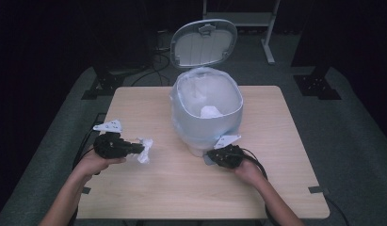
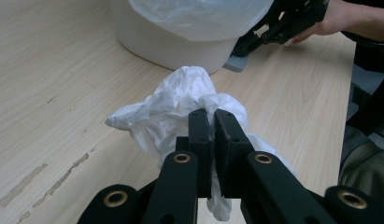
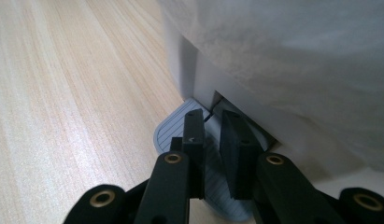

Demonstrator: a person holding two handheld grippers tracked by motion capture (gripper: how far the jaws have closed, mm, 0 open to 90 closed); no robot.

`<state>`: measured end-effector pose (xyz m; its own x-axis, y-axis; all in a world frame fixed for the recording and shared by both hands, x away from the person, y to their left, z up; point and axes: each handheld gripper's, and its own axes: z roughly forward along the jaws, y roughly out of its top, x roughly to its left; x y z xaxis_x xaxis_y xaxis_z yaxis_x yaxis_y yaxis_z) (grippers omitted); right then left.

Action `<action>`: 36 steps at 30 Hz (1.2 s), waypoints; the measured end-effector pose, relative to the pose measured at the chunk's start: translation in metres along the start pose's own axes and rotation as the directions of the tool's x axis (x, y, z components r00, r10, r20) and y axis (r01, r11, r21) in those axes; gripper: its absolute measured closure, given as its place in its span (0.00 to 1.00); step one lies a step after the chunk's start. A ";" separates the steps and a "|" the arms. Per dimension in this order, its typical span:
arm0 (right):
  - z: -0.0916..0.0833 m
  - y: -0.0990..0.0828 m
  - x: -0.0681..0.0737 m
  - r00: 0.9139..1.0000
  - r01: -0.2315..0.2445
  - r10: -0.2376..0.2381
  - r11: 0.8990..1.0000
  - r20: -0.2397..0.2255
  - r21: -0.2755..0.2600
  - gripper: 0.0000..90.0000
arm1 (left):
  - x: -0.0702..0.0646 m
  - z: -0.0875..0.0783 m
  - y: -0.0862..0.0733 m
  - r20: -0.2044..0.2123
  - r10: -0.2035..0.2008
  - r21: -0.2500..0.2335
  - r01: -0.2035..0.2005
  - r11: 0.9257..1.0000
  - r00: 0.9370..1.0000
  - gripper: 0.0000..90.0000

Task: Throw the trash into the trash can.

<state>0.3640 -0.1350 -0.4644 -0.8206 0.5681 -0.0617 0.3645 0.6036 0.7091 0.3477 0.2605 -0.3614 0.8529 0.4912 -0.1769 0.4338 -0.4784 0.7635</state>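
A white pedal bin (image 1: 206,117) lined with a clear plastic bag stands mid-table, its lid (image 1: 204,43) tipped up and open. Some white paper (image 1: 211,112) lies inside it. To the bin's left, my left gripper (image 1: 140,149) is shut on a crumpled white tissue (image 1: 145,148), held a little above the wood. In the left gripper view the tissue (image 2: 175,107) bulges around the closed jaws of the left gripper (image 2: 212,114). My right gripper (image 1: 211,156) is shut and rests on the grey foot pedal (image 3: 173,128) at the bin's base (image 3: 273,56).
The wooden table (image 1: 276,155) has free surface on both sides of the bin and along the front edge. Black stands and cables (image 1: 153,61) sit on the grey floor behind the table. A metal frame leg (image 1: 269,47) stands at the back right.
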 end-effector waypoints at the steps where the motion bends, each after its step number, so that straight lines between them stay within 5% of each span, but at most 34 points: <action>1: 0.000 0.000 0.000 1.000 0.001 -0.001 1.000 0.000 -0.001 0.88 | -0.001 -0.001 0.002 0.003 -0.002 -0.003 0.002 1.000 1.000 0.96; 36: 0.000 -0.001 -0.001 1.000 -0.001 0.001 1.000 -0.008 -0.007 0.88 | -0.006 -0.022 0.057 0.017 0.028 -0.027 -0.028 0.999 0.999 0.96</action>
<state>0.3641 -0.1360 -0.4649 -0.8234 0.5647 -0.0554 0.3627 0.5989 0.7140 0.3606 0.2462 -0.3032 0.8697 0.4648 -0.1660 0.4020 -0.4721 0.7845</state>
